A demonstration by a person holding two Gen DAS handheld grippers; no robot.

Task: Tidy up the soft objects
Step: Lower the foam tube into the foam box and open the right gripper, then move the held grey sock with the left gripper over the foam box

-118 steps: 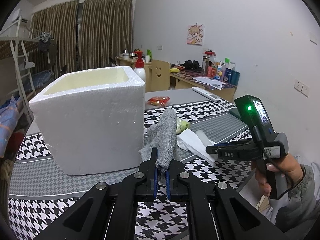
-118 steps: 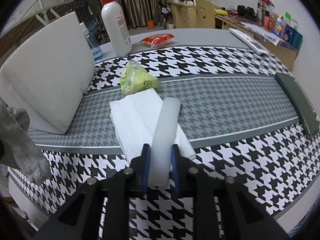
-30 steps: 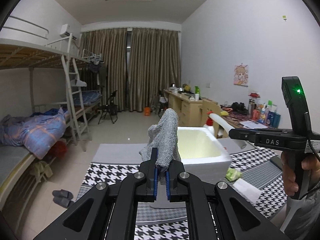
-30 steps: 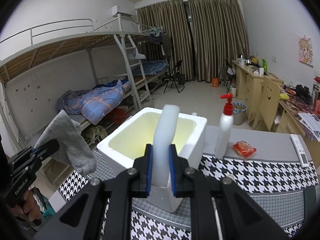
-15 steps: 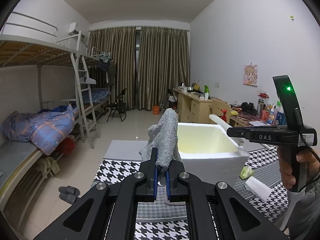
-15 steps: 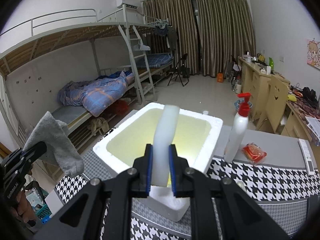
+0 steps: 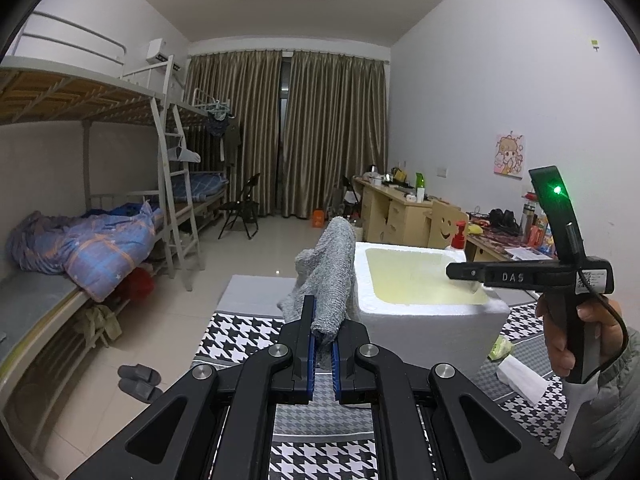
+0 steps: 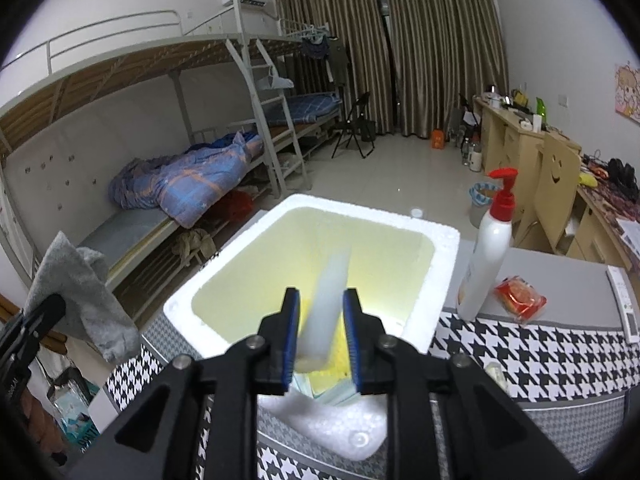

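My left gripper (image 7: 323, 344) is shut on a grey knitted cloth (image 7: 332, 276), held up left of the white foam box (image 7: 432, 316). In the right wrist view the same cloth (image 8: 80, 292) hangs at the far left. My right gripper (image 8: 320, 294) hovers over the box's near rim (image 8: 360, 210) and its jaws are opening. A white foam strip (image 8: 332, 276) sits blurred and tilted between the pads, loose and dropping into the box. The right gripper (image 7: 456, 271) reaches over the box from the right, with a hand on its handle.
The box stands on a houndstooth tablecloth (image 8: 540, 352). A red-capped pump bottle (image 8: 486, 256), a red packet (image 8: 520, 298) and a remote (image 8: 624, 308) lie to its right. A tissue pack (image 7: 520, 376) and a green bag (image 7: 500, 348) lie beside the box.
The right gripper moved in over the box and its jaws spread. The white strip, gripped upright before, now tilts loose between the pads. The left gripper keeps its hold on the cloth.
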